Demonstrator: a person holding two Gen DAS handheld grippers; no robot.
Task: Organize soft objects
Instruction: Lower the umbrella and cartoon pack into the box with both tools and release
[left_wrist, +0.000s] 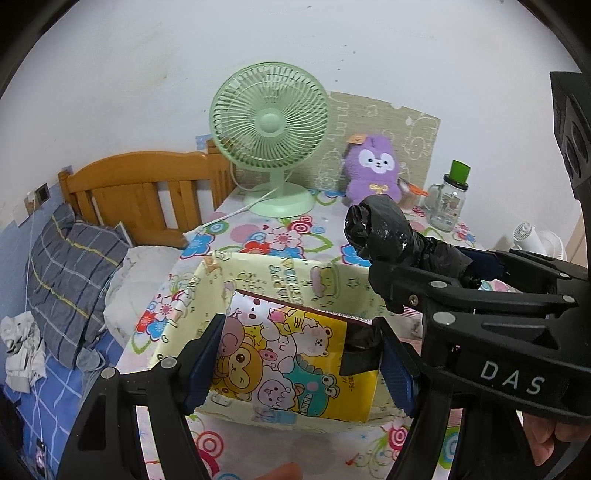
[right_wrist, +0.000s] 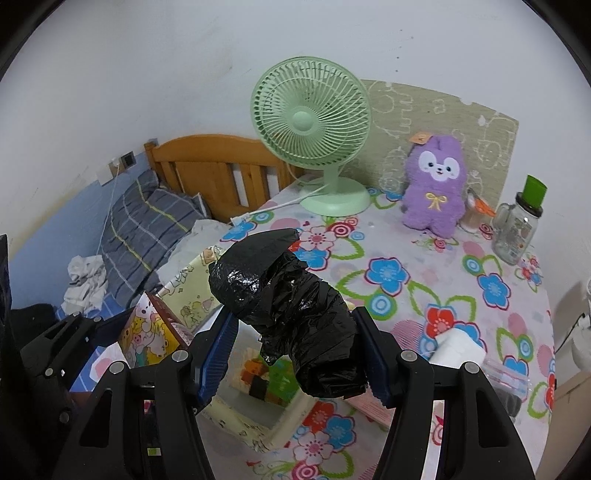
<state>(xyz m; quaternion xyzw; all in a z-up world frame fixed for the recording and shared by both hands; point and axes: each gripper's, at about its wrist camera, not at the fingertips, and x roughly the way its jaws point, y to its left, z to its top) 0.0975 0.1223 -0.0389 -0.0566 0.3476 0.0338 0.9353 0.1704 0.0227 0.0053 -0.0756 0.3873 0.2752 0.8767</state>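
My right gripper (right_wrist: 295, 354) is shut on a roll of black plastic bags (right_wrist: 288, 306) and holds it above the pale yellow storage box (right_wrist: 192, 291). The roll also shows in the left wrist view (left_wrist: 388, 229), with the right gripper (left_wrist: 458, 280) coming in from the right. My left gripper (left_wrist: 299, 362) is shut on a yellow cartoon-animal pack (left_wrist: 291, 354) that stands inside the yellow box (left_wrist: 280, 273). A purple plush toy (right_wrist: 436, 181) sits at the back of the table, also in the left wrist view (left_wrist: 373, 170).
A green desk fan (right_wrist: 314, 129) stands at the back of the floral tablecloth (right_wrist: 424, 280). A glass jar with a green lid (right_wrist: 517, 225) is at the back right. A white roll (right_wrist: 458, 347) lies right of my right gripper. A wooden bed (left_wrist: 147, 192) with pillows is left.
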